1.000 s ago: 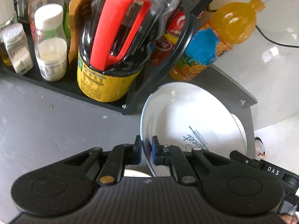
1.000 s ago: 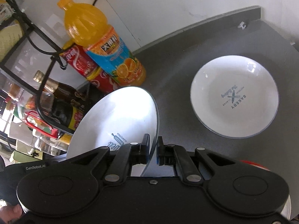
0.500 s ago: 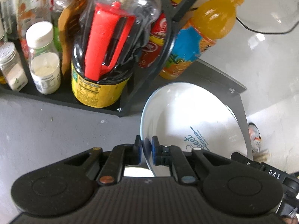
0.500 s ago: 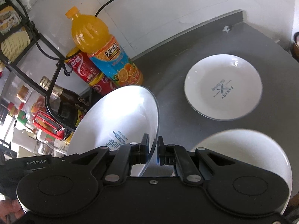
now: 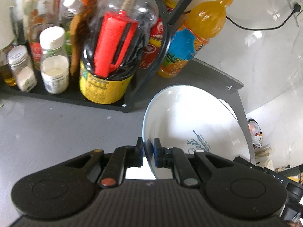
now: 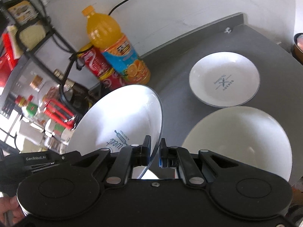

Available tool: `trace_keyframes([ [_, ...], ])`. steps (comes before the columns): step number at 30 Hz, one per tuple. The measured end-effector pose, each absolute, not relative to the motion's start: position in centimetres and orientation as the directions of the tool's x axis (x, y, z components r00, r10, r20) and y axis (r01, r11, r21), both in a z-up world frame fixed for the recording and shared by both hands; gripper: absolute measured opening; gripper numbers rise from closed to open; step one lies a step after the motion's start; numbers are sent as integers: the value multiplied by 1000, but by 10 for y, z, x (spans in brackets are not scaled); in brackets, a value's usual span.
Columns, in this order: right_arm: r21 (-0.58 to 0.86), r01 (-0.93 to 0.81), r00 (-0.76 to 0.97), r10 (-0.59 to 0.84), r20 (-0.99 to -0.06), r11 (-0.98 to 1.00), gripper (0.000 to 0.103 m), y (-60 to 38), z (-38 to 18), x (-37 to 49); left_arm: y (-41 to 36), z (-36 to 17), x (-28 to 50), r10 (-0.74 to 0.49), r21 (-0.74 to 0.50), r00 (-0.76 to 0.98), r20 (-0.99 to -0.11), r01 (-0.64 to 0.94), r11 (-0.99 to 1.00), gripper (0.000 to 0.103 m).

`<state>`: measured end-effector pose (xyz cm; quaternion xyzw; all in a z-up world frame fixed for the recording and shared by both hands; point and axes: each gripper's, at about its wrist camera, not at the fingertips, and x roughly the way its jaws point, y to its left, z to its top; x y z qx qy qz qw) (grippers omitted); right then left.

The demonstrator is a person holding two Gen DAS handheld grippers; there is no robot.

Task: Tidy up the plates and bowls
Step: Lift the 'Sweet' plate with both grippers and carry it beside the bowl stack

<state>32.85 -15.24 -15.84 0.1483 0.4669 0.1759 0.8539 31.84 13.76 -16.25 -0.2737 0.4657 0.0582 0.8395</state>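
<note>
A white plate with blue "Sweet" lettering [image 5: 189, 121] is held between both grippers above the grey counter. My left gripper [image 5: 148, 153] is shut on its left rim. My right gripper [image 6: 155, 151] is shut on its right rim; the plate also shows in the right wrist view [image 6: 121, 121], tilted on edge. A second white plate with a "BAKERY" print [image 6: 224, 79] lies flat on the counter at the far right. A plain white bowl [image 6: 238, 138] sits on the counter nearer, right of my right gripper.
A black rack [image 5: 79, 94] at the left holds sauce bottles, spice jars and a yellow-labelled bottle with a red handle [image 5: 109, 56]. An orange juice bottle [image 6: 115, 47] and red cans [image 6: 98, 64] stand by the white wall. The counter edge [image 6: 265, 37] is at the right.
Both grippers have lifted and pulled back with the plate. The plain white bowl has come into the right wrist view, and the printed plate looks farther off.
</note>
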Motion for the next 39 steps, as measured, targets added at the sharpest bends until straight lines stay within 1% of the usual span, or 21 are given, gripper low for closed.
trace_keyframes([
  [9,430,-224,462,484,-743,874,8,-145,-160,299,142,-161,267,-100,-394,567,-817,-424,815,7],
  [18,426,-254,439,497,-749,868,8,-139,-169,269,149,-169,226,-83,-390,557,-826,-458,799,7],
  [39,416,-227,390,474,-789,880,9,-143,-202,229,145,-196,191,-88,-366,512,-854,-473,801,7],
])
